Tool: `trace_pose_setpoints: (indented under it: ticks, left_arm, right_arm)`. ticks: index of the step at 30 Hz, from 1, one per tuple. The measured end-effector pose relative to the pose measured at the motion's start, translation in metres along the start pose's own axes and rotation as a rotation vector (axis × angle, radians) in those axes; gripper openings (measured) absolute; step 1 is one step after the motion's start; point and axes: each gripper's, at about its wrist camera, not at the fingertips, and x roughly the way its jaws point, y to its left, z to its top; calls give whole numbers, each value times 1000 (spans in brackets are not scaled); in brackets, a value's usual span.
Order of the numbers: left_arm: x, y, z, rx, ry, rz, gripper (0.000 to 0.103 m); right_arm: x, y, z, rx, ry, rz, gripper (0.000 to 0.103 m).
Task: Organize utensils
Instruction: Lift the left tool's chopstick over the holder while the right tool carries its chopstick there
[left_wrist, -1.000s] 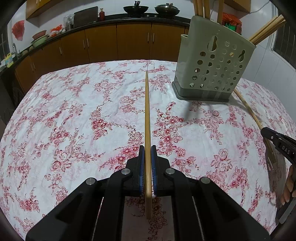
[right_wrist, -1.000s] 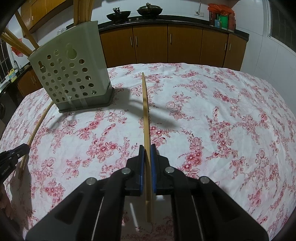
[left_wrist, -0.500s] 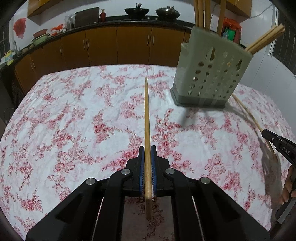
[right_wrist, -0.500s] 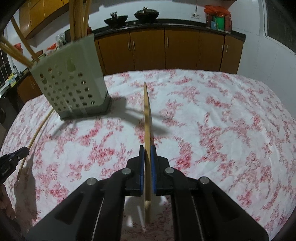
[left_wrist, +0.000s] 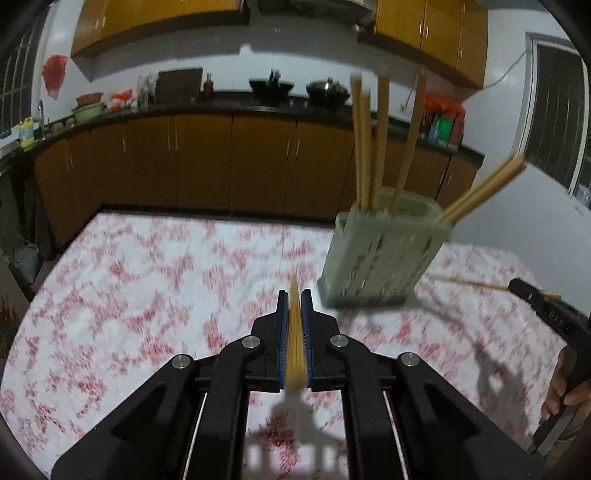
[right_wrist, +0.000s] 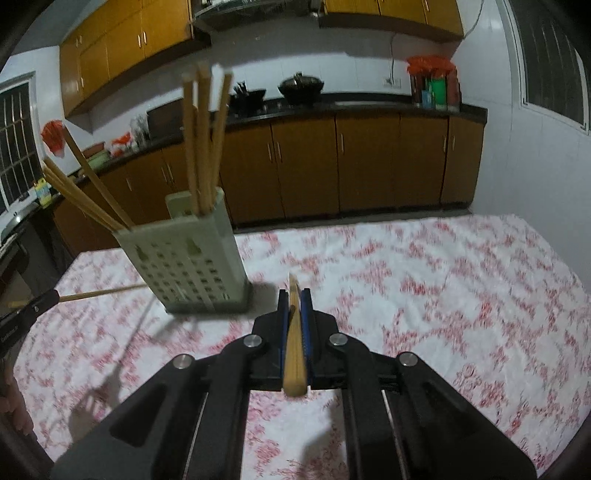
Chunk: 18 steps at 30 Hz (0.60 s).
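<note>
Several chopsticks stand in the holder (left_wrist: 384, 258); left tool (left_wrist: 294, 295) and right tool (right_wrist: 294, 295) each clamp another chopstick (left_wrist: 294, 343), not yet binned.

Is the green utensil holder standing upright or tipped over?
Upright. The green utensil holder stands on its base on the floral tablecloth, open top upward, with chopsticks sticking up out of it.

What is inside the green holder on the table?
Several wooden chopsticks stand in the green holder, some upright, some leaning out. Their lower ends are blurred behind its perforated wall.
</note>
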Motion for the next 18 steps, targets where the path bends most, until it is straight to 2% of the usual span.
trace_pose_setpoints:
  ticks: [7,18]
  left_arm:
    - [-23,0,22,-16,-89,-17,7]
    - [-46,-8,45,-5,-171,-56,7]
  right_arm:
    - [-17,4,14,2,-53,26,8]
    - [-46,9,39,6,-141,61,8]
